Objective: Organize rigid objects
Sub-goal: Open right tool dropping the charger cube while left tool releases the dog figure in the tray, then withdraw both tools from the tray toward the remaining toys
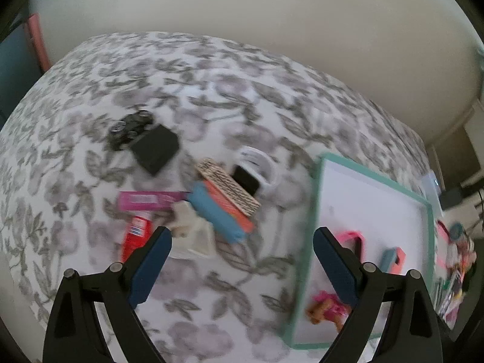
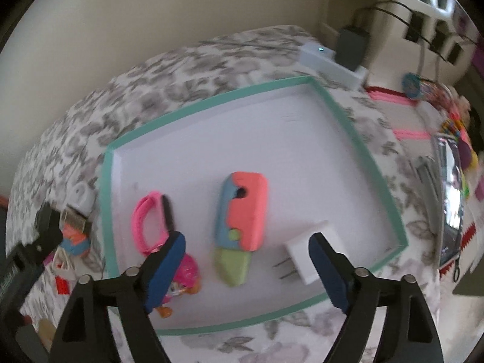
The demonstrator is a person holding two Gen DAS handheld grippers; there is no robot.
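On the flowered cloth [image 1: 99,69] to the left we count a loose pile still unsorted: black car [image 1: 130,130], black block [image 1: 155,148], pink bar [image 1: 148,200], red tube [image 1: 134,236], striped file [image 1: 228,190]. Our left gripper [image 1: 242,260] hangs over it, jaws spread, empty. To the right, the tray [image 2: 211,98] already holds pink band [image 2: 148,217], toy knife [image 2: 242,220], white plug [image 2: 305,251]. Our right gripper [image 2: 246,269] above them is spread, empty. We judge it under halfway.

The left claw [image 1: 242,249] is wide open with nothing in it. Toys lie piled on the flowery bed [image 1: 90,69], beside a green-edged tray [image 1: 304,272].
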